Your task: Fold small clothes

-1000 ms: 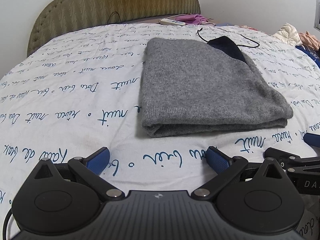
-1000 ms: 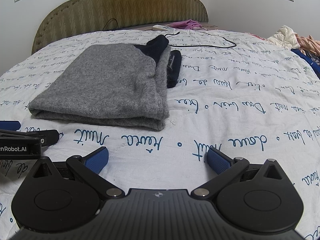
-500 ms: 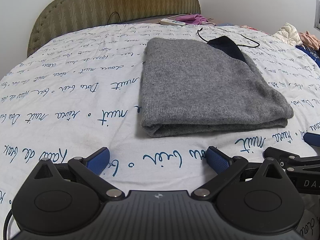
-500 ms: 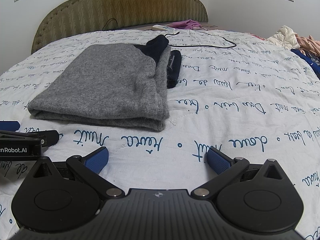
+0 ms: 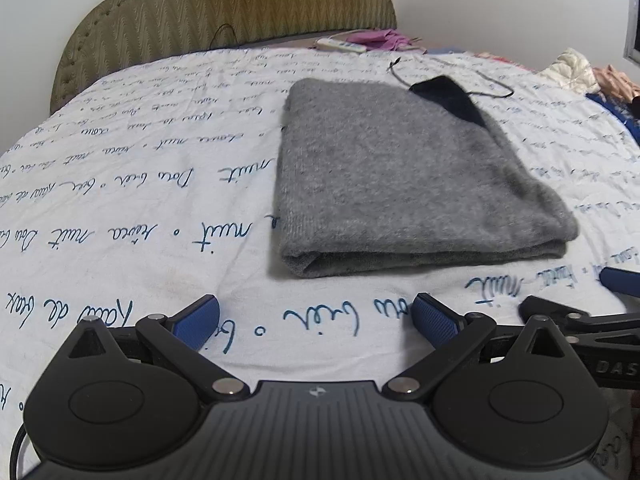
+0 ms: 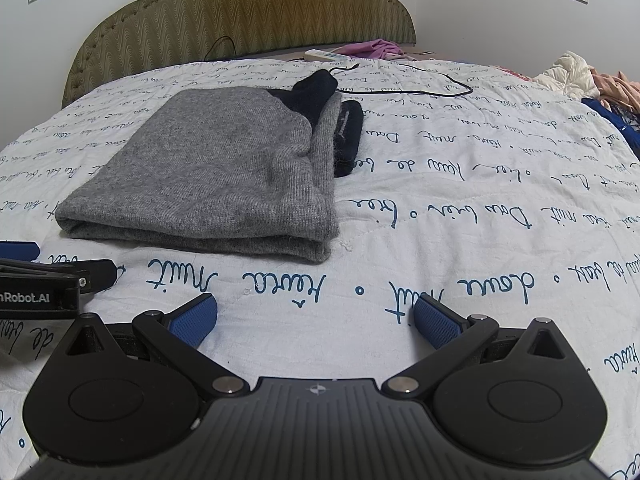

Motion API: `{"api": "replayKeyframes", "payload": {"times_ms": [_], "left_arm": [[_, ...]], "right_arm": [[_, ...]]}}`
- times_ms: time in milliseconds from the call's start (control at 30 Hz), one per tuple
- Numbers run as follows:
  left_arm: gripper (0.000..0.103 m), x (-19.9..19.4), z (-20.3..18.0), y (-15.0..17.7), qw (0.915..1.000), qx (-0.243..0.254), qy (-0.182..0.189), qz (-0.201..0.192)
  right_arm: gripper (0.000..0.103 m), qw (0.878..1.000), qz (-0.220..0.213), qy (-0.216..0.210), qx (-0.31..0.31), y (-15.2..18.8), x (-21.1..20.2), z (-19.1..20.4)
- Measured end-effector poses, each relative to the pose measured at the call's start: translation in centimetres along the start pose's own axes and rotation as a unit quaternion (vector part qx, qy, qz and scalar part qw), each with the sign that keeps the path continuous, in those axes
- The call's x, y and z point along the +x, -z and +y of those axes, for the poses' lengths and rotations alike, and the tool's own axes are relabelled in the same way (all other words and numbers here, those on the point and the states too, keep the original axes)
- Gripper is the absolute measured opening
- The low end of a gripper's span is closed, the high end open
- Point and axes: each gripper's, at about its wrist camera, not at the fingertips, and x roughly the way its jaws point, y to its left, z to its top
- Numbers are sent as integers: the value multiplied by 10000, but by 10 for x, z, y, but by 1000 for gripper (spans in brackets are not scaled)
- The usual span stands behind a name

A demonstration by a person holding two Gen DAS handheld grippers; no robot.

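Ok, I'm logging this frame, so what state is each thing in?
Grey knit garment: folded, flat on the bed.
Dark garment: partly tucked under the grey one.
Left tongs: open, empty.
Right tongs: open, empty.
Black cable: loose on the bedspread.

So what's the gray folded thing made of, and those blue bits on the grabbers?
The gray garment looks like soft knitted wool: fuzzy matte surface, fine ribs. The blue fingertips look like rubber, dotted with grip texture, though that's a guess.
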Motion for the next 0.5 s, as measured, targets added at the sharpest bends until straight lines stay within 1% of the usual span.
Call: {"api": "replayKeyframes", "payload": {"times_ms": [67, 100, 133, 167, 267, 333, 433, 500], "left_arm": [[103, -10, -3, -2, 9999, -14, -50, -107], [103, -15, -4, -3, 9998, 8, -84, -184], [103, -21, -6, -4, 9996, 2, -149, -257], [103, -26, -6, -6, 9994, -58, -201, -275], [103, -35, -1, -15, 9991, -322, -181, -199], [102, -37, 2, -20, 9990, -389, -203, -73], [102, -44, 2, -23, 9993, -327, -176, -58], [103, -48, -2, -22, 9997, -195, -55, -100]], "right_arm": [[103, 9996, 269, 37, 26, -11, -3, 3], [102, 9992, 397, -36, 60, -19, -8, 4], [100, 9991, 393, -166, 90, -26, -14, 6], [100, 9990, 349, -251, 120, -32, -20, 7], [102, 9993, 268, -242, 68, -43, -29, 10], [103, 9994, 281, -181, 10, -46, -27, 11], [103, 9987, 469, -179, 79, -47, -22, 10], [102, 9985, 518, -196, 15, -45, -20, 12]]}}
